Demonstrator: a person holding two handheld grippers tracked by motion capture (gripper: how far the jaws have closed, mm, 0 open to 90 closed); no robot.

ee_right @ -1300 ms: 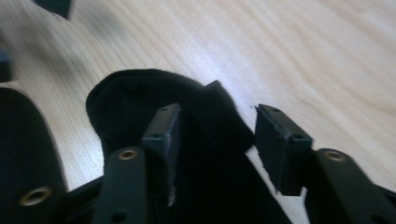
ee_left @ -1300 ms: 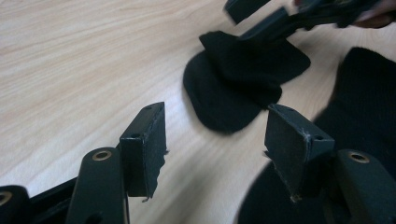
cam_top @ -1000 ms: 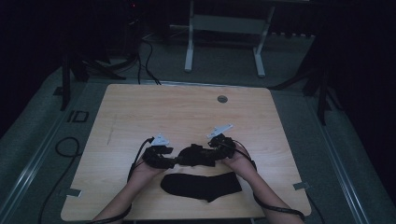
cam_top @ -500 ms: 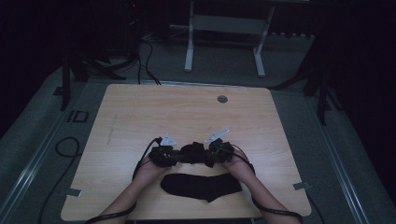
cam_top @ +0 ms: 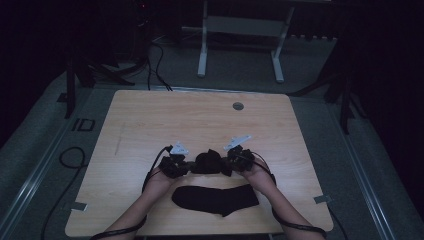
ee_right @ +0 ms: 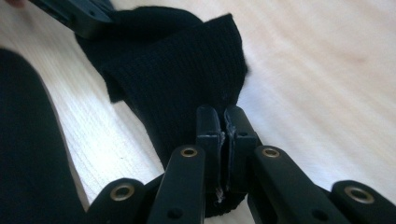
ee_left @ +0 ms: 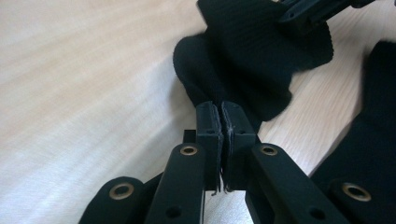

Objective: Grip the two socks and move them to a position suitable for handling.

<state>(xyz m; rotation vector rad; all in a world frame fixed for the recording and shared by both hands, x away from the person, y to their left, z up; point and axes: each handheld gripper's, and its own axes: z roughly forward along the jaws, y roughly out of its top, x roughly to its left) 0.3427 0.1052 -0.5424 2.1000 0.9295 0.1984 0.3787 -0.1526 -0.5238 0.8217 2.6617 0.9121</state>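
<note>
altogether two black socks are on the wooden table: a flat sock lying near the front edge, and a bunched sock just behind it, dark ribbed knit, crumpled into a lump. the left gripper and right gripper have just been closing, and each is now clamped tight on an opposite end of the bunched sock.
</note>
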